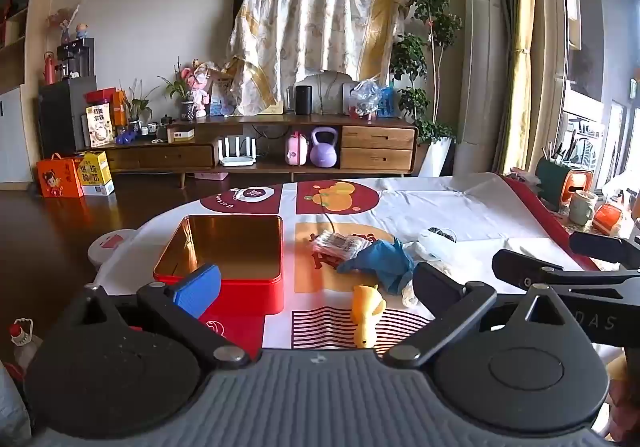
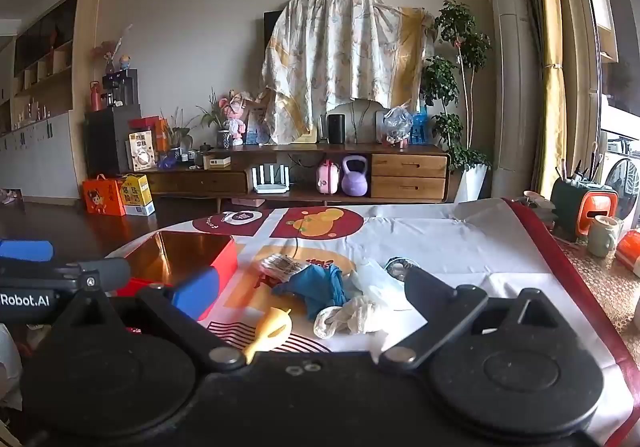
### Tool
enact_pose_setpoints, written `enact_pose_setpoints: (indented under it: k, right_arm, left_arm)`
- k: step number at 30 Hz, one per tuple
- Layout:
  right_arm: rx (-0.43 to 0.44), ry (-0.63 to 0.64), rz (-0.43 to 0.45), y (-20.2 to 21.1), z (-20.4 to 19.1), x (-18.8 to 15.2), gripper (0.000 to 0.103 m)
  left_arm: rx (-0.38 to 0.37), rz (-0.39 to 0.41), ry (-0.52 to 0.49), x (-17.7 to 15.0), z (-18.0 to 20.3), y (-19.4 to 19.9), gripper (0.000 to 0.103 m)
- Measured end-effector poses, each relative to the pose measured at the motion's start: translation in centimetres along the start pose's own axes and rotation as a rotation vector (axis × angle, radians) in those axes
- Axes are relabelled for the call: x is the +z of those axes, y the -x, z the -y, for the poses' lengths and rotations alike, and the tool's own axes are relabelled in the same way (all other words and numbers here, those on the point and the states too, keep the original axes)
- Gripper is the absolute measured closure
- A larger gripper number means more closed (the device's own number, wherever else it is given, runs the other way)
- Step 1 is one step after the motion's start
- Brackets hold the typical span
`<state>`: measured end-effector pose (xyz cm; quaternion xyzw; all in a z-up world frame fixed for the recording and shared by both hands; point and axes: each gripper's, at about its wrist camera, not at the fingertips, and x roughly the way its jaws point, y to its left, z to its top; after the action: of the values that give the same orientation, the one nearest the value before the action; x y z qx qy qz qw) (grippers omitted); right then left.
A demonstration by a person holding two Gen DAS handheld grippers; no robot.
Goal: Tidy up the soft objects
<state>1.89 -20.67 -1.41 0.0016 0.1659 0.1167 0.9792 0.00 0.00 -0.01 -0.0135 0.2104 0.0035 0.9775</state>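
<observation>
On the tabletop, covered by a printed cloth, the items run as follows from left to right. A red tin with a gold interior stands open at the left edge, nothing visible inside it. Right of it lies a clear packet, touching a crumpled blue cloth. A yellow soft toy lies just in front of the blue cloth. A white bag and a pale mesh piece lie at the right of the heap. The left tool hangs above the near edge, fingers spread wide, gripping nothing. The right tool is likewise spread wide and holds nothing.
</observation>
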Motion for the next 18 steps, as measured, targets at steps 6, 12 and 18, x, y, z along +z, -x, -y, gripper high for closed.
enact_pose_setpoints:
  k: [6, 12, 18]
  right_arm:
    - [0.006, 0.001, 0.007, 0.2, -0.05, 0.11, 0.004]
    - [0.003, -0.002, 0.008, 0.27, 0.07, 0.14, 0.004]
    - [0.004, -0.005, 0.007, 0.4, -0.2, 0.4, 0.004]
  left_arm:
    - [0.004, -0.007, 0.008, -0.05, -0.08, 0.05, 0.0]
    - [0.004, -0.018, 0.014, -0.13, -0.33, -0.06, 0.0]
    - [0.013, -0.022, 0.015, 0.22, -0.17, -0.14, 0.0]
